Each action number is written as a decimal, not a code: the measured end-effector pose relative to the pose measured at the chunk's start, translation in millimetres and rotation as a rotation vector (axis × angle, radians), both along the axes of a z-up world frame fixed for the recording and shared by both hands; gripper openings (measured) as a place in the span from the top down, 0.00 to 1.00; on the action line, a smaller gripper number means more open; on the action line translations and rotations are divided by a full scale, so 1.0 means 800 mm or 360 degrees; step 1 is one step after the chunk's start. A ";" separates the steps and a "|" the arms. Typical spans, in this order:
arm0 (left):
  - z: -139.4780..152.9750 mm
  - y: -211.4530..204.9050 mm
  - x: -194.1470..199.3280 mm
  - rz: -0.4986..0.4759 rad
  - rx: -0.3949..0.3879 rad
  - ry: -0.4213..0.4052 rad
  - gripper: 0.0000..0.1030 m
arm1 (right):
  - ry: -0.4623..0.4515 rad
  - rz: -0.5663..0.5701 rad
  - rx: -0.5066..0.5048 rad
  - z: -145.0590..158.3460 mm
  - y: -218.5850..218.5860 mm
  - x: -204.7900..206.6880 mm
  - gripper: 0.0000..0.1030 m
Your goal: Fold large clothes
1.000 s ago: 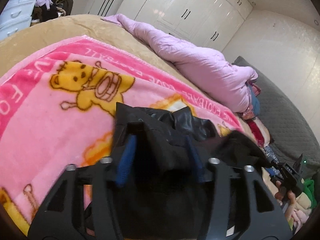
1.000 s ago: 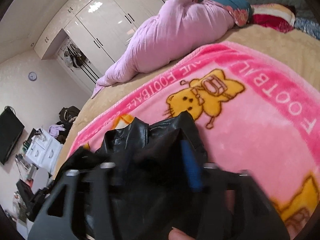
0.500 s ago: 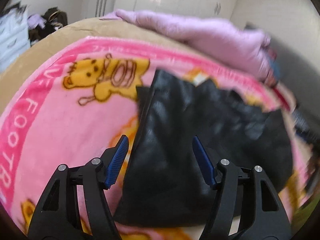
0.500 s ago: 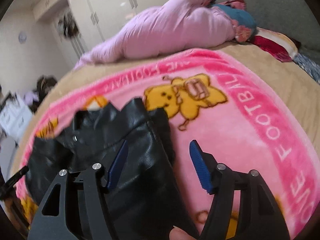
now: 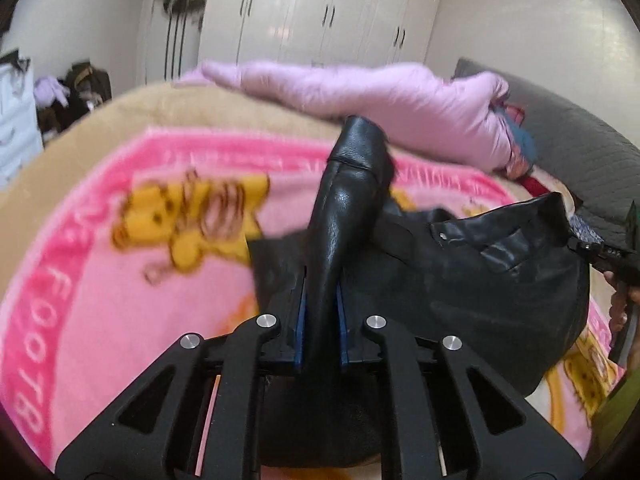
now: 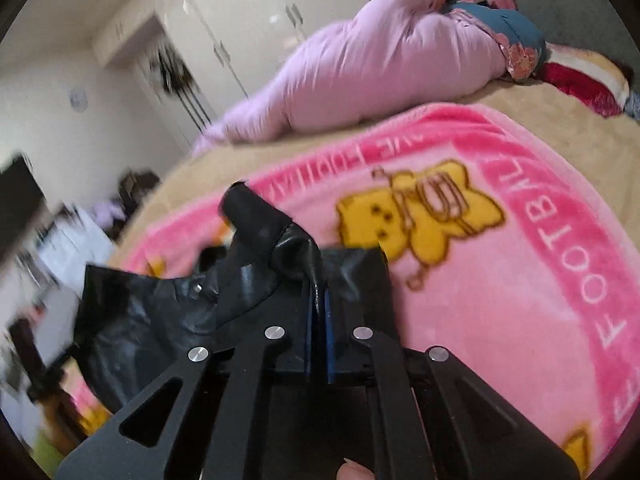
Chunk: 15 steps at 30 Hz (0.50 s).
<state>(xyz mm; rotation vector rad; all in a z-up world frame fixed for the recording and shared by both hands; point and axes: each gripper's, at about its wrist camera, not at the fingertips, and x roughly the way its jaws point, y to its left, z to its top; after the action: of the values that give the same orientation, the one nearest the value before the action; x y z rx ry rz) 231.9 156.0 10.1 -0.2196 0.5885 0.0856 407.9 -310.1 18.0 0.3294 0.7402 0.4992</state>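
A black leather jacket lies on a pink cartoon blanket on the bed. My left gripper is shut on a fold of the jacket, which sticks up between the blue pads toward the far side. My right gripper is shut on another edge of the jacket, whose bulk hangs crumpled to its left. The other gripper shows at the right edge of the left wrist view, at the jacket's far corner.
A lilac duvet lies rolled along the far side of the bed, also in the right wrist view. White wardrobes stand behind. A grey headboard is at the right. Cluttered drawers stand beyond the bed's left edge.
Half a second ago both grippers were open over the flat jacket. Now both have shut on its edges and lifted them, bunching the leather.
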 end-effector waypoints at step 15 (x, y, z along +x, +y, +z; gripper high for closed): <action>-0.077 0.042 0.098 0.0226 -0.0072 0.0275 0.80 | 0.0145 -0.0168 -0.0432 -0.079 0.042 0.078 0.81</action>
<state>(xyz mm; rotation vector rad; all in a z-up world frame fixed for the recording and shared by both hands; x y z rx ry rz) 310.1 189.6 -51.8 -0.2998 0.7470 0.2303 470.3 -276.2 -45.4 0.1372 0.8630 0.2807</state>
